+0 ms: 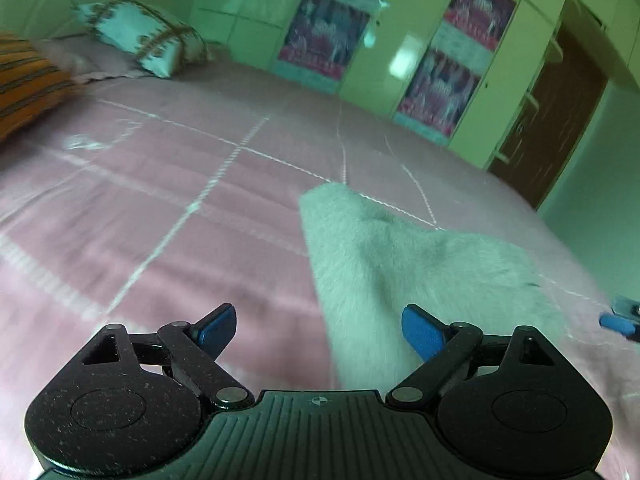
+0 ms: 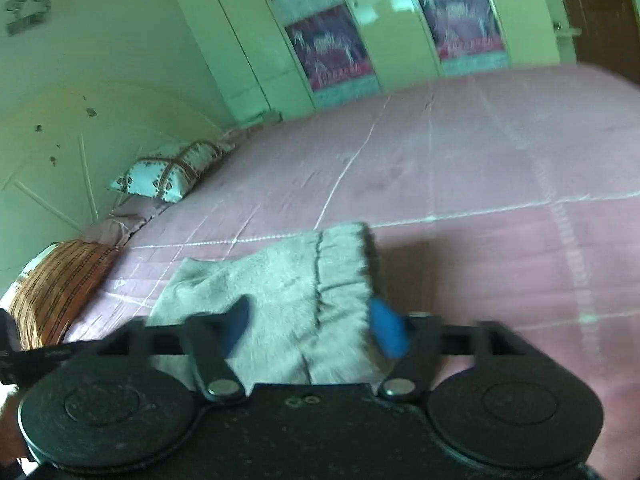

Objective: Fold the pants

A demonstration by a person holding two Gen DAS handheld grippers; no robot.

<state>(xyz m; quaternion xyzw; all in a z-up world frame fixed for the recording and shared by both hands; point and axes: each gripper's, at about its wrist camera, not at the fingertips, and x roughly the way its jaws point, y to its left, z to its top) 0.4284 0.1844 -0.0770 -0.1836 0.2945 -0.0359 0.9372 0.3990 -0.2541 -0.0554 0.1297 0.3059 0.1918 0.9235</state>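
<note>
Pants (image 1: pixel 400 264): grey, fuzzy fabric, lying folded on the pink bedspread (image 1: pixel 180 208) of the bed. Right wrist view shows the gathered waistband (image 2: pixel 344 264) at the right end of the bundle, the rest extending to the left.

Left claw (image 1: pixel 320 332): jaws spread wide, blue pads (image 1: pixel 422 330) apart, nothing between them under pressure. The pants lie below and ahead of it, the near edge of the cloth passing under the right pad; contact there cannot be judged.

Right claw (image 2: pixel 312 328): jaws likewise wide, nothing gripped. It hangs over the waistband end of the pants. Frame is motion-blurred, so contact between pads and cloth cannot be settled. In the left wrist view one blue tip of it shows at the far right edge, beside the pants.

Containers: the only one in view is a pale green wardrobe (image 1: pixel 412 52) beyond the bed, doors closed, patterned panels on the fronts; contents not visible.

At the head of the bed: a white patterned pillow (image 1: pixel 144 36) and an orange striped cushion (image 1: pixel 28 80), both well apart from the pants.
</note>
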